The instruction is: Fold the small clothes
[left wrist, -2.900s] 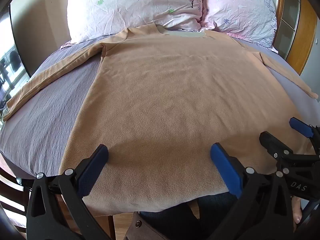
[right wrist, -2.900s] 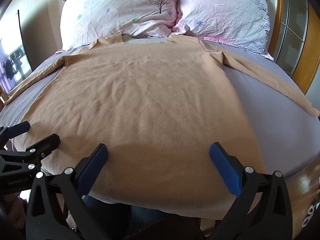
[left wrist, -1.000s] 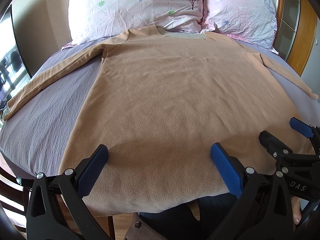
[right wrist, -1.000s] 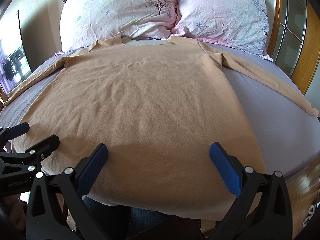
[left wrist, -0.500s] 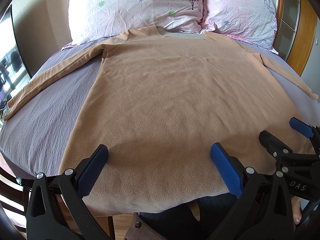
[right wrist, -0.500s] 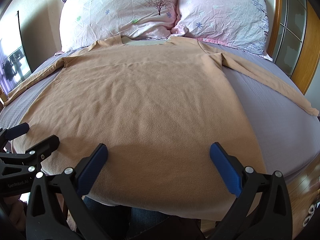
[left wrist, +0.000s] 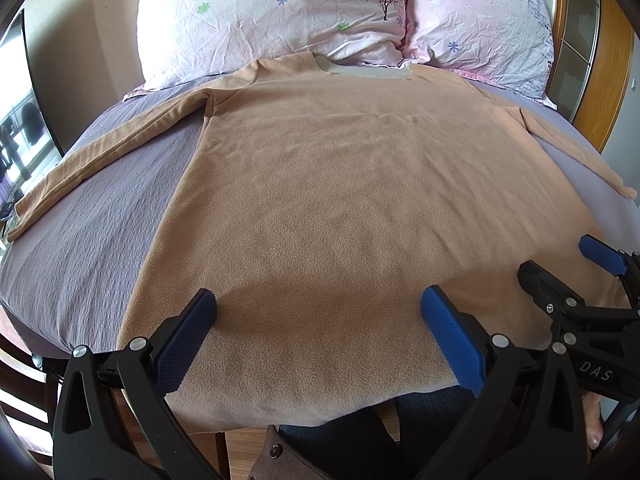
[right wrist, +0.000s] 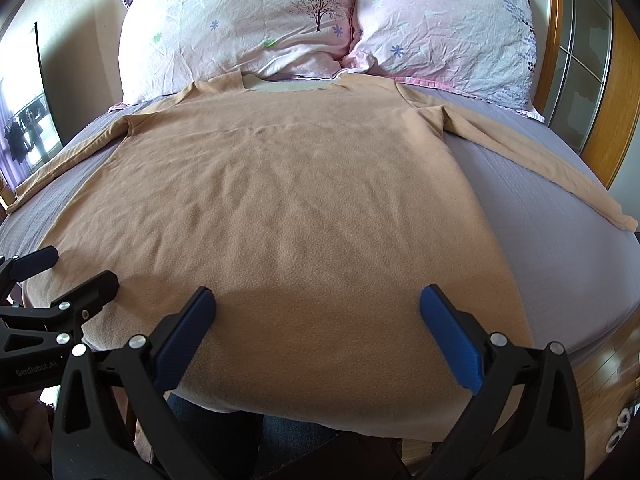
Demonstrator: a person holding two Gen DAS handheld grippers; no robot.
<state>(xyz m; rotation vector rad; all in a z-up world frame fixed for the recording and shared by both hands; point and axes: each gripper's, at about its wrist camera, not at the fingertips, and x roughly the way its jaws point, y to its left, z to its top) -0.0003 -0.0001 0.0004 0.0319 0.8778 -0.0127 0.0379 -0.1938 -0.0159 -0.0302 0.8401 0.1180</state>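
While my left gripper hangs over the near hem at 6 o'clock, its jaws stand wide with nothing between them. My right gripper hangs just beside it, jaws equally wide and empty; in the left wrist view it shows at 4 o'clock. The tan long-sleeved shirt lies flat and face-up across the purple bedsheet, collar toward 12 o'clock, touching the 2 pink floral pillows. Its left sleeve stretches out toward 9 o'clock, its right sleeve toward 3 o'clock. The hem drapes over the bed's near edge, beneath my blue pads. A wooden headboard rises at 2 o'clock.
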